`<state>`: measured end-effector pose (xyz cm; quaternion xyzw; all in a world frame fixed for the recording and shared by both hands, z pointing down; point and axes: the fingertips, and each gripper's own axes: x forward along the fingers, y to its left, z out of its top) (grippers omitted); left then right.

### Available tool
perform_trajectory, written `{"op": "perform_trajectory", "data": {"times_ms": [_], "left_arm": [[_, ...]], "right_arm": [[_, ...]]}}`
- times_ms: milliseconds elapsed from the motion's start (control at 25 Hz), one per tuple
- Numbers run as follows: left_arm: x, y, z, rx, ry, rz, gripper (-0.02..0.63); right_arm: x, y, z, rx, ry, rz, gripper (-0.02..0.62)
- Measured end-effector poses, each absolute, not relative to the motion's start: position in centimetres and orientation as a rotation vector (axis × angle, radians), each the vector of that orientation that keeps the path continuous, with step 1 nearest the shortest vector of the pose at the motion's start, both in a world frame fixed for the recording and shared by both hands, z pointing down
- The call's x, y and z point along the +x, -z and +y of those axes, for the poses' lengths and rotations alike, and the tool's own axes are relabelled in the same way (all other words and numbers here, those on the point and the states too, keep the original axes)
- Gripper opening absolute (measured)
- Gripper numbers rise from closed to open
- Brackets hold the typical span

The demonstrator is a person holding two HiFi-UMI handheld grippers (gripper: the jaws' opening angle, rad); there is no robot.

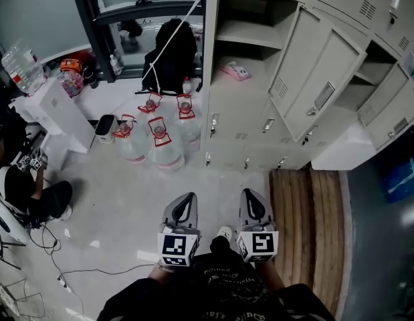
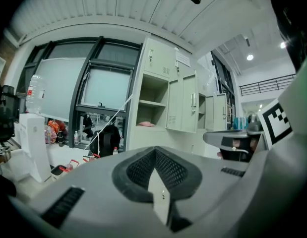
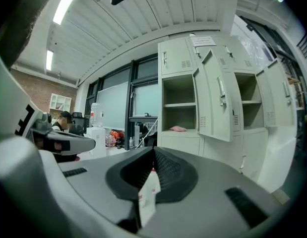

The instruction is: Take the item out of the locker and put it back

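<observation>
A small pink item (image 1: 235, 71) lies on the lower shelf of the open locker (image 1: 223, 112); it also shows as the pink item (image 2: 146, 124) in the left gripper view and the pink item (image 3: 178, 128) in the right gripper view. My left gripper (image 1: 184, 200) and right gripper (image 1: 252, 196) are side by side close to my body, a good way short of the locker. Both are shut with nothing between the jaws. In their own views the left gripper (image 2: 154, 151) and right gripper (image 3: 153, 151) point toward the locker.
The locker's door (image 1: 320, 85) swings out to the right, with more open doors beyond. Several large water bottles (image 1: 156, 142) stand on the floor left of the locker, by a black bag (image 1: 170, 55). A person (image 1: 19, 186) sits at far left. A wooden pallet (image 1: 310, 226) lies at right.
</observation>
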<state>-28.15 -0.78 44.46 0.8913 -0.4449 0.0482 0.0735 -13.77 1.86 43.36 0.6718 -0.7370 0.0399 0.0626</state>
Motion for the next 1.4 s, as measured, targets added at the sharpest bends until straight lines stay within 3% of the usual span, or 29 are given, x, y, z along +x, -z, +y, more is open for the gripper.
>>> {"op": "perform_trajectory", "data": {"times_ms": [640,1400], "left_arm": [[-18.9,-45.7,-8.4,2.572,-0.153,-1.442,0.007],[-15.6,-43.9,-16.2,2.628,-0.162,-1.435,0.008]], "right_arm": [[-5.0,-44.2,-6.3,1.861,-0.164,-2.308,0.005],[-2.9,-41.5,-14.8,1.906,-0.148,-2.336,0.006]]}}
